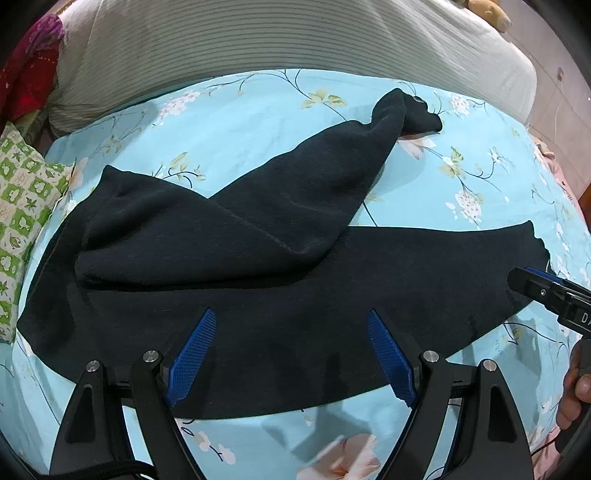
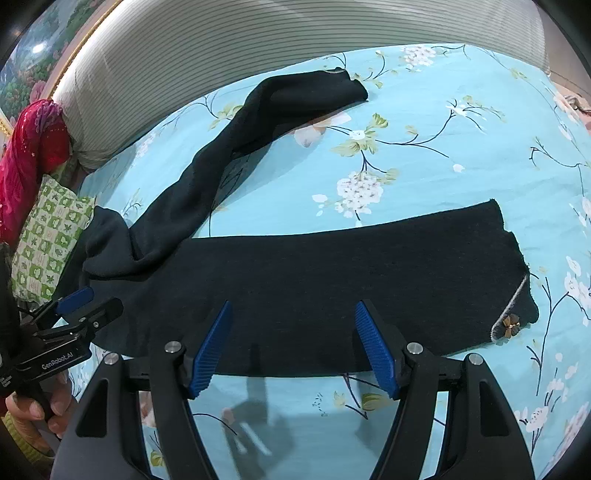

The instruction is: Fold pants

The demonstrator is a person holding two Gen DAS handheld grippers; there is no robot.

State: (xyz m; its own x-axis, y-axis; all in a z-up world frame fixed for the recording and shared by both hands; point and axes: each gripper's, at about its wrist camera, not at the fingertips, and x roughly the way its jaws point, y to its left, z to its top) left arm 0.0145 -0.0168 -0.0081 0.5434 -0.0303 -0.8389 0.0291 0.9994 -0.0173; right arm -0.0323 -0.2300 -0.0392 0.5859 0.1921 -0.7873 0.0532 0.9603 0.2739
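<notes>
Black pants (image 1: 295,295) lie spread on a light blue flowered bedsheet (image 1: 229,122). The near leg (image 2: 332,277) lies flat across the bed, and its hem carries a small flower ornament (image 2: 511,325). The far leg (image 2: 207,184) is twisted and runs away toward the back; in the left wrist view it lies folded over the seat (image 1: 280,192). My left gripper (image 1: 291,350) hovers open over the near edge of the pants, nothing between its blue pads. My right gripper (image 2: 293,343) stands open over the near leg's edge, also with nothing in it. Each gripper shows in the other's view: right gripper (image 1: 535,291), left gripper (image 2: 81,306).
A grey striped bolster (image 1: 258,37) runs along the back of the bed. A green and white patterned pillow (image 2: 51,243) and a red cloth (image 2: 33,147) sit at the left. A plush toy (image 1: 487,11) lies at the far right. A hand (image 2: 48,406) holds the left gripper's handle.
</notes>
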